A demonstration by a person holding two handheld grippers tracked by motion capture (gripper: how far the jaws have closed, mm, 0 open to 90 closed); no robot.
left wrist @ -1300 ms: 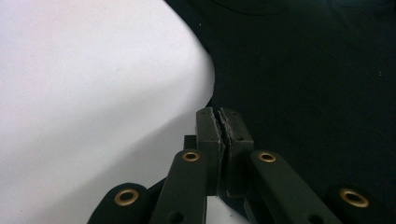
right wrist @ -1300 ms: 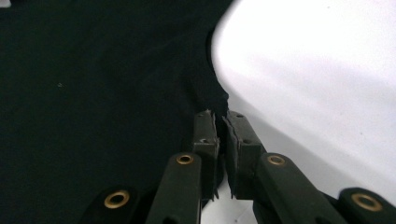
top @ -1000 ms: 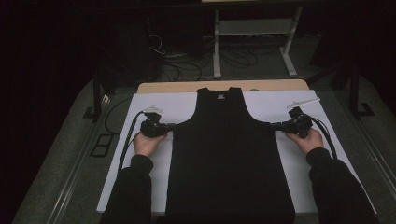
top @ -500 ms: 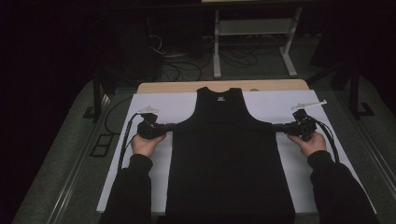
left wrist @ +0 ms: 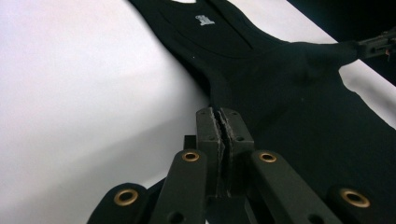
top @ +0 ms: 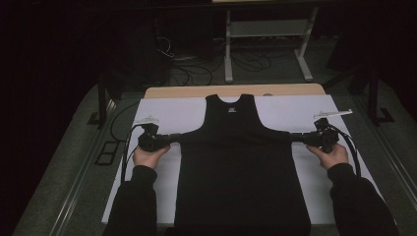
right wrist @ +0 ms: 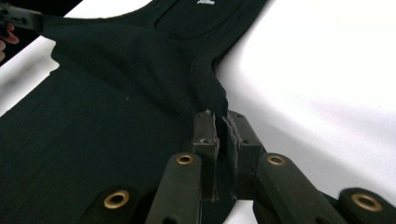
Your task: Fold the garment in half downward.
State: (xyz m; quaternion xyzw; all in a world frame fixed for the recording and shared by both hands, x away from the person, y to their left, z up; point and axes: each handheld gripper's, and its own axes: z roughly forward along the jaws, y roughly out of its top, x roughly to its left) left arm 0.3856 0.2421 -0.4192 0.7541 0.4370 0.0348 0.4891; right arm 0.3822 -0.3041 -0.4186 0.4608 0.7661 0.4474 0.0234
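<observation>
A black sleeveless top (top: pixel 236 162) lies spread on the white table sheet (top: pixel 172 115), neck towards the far edge, a small white label below the collar. My left gripper (top: pixel 173 138) is shut on the top's left side edge under the armhole, and the cloth stretches from its jaws. The left gripper view has the pads (left wrist: pixel 223 122) pinching black fabric (left wrist: pixel 280 70). My right gripper (top: pixel 295 138) is shut on the right side edge likewise; the right gripper view shows cloth (right wrist: pixel 140 70) bunched between the pads (right wrist: pixel 222 123). The top is pulled taut between both hands.
The white sheet covers a wooden table (top: pixel 236 90) whose far edge shows. Beyond it stand a white metal frame (top: pixel 265 44) and loose cables (top: pixel 182 64) on the dark floor. Cables trail from each gripper over the sheet.
Both hands have drawn apart, left gripper leftwards and right gripper rightwards, pulling the top's sides out wider and tauter. Both grips stay closed.
</observation>
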